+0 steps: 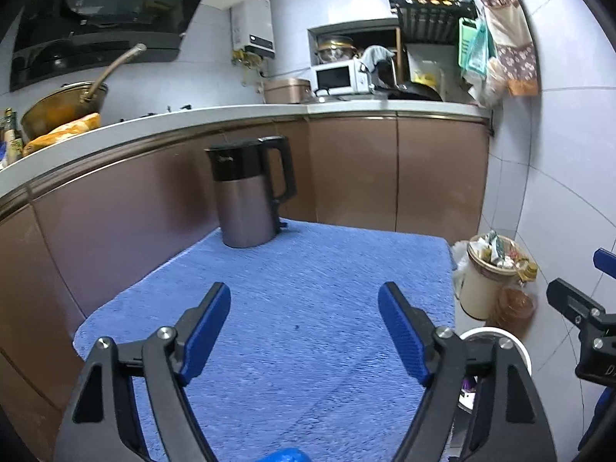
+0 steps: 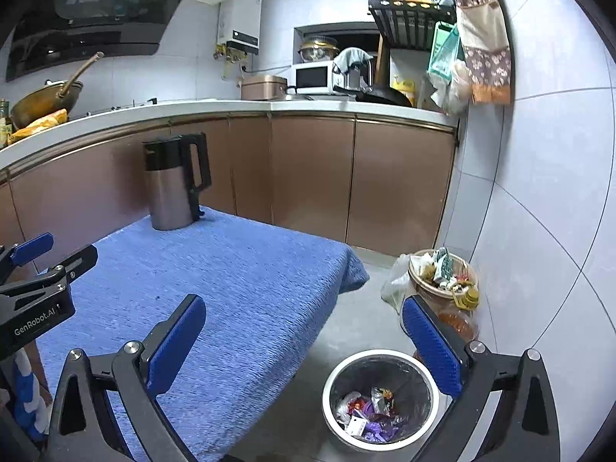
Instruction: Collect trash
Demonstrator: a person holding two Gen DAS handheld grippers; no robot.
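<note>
My right gripper (image 2: 304,319) is open and empty, above the right edge of the blue-covered table (image 2: 246,269) and a round white-rimmed trash bin (image 2: 379,398) on the floor. The bin holds several wrappers and scraps (image 2: 369,412). My left gripper (image 1: 304,304) is open and empty over the blue cloth (image 1: 308,269). The bin's rim (image 1: 496,335) shows behind its right finger. I see no loose trash on the cloth.
A steel kettle with black handle (image 1: 250,192) (image 2: 173,181) stands at the table's far left. A full cream bucket of rubbish (image 2: 442,273) and an oil bottle (image 2: 464,315) stand by the tiled wall. Brown cabinets (image 2: 308,177) run behind the table.
</note>
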